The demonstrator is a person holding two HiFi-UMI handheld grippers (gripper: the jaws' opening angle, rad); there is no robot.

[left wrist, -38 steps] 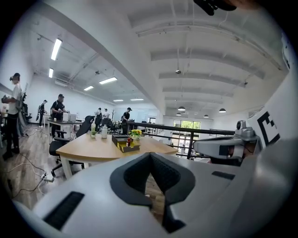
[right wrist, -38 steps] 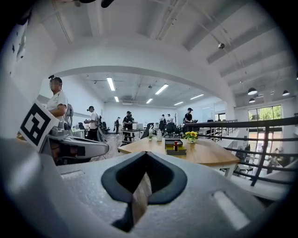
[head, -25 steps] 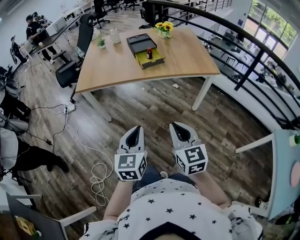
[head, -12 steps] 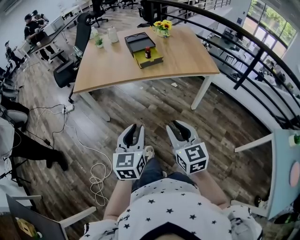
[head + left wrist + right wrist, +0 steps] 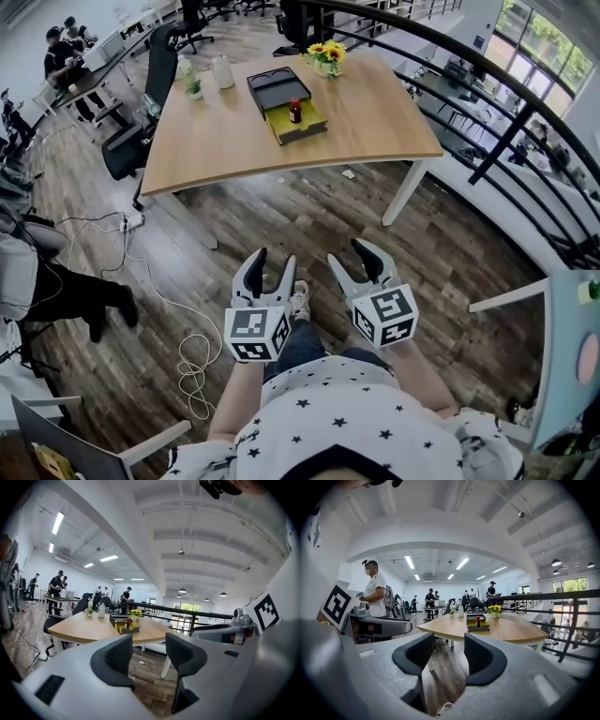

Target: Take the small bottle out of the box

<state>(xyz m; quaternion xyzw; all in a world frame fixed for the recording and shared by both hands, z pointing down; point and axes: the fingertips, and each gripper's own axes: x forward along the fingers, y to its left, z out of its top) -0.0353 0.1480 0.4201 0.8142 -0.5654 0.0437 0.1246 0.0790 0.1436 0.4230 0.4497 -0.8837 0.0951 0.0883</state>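
- Distance is the whole matter for now: the small red bottle (image 5: 296, 111) with its dark cap stands upright in the shallow yellow-lined box (image 5: 305, 127), dark lid folded back, on the light wooden table (image 5: 375, 112), well apart from both tools.
- Low over the dark plank floor (image 5: 281, 216), the left gripper (image 5: 273, 260) and the right gripper (image 5: 349, 255) have their jaws opening, and each gripper view shows nothing but air between the pads.
- Judged from that, the step in hand is the walk-up to the table's near edge, with no reach begun yet.
- Keeping the jaws spread on the way in should leave one of them ready to straddle the bottle's body below the cap.
- A straight upward lift would clear the box wall, and the other gripper could steady the box rim.
- Care is needed near the pot of yellow flowers (image 5: 328, 56) just behind the box, and the white cable (image 5: 192, 361) lies on the floor at the left.
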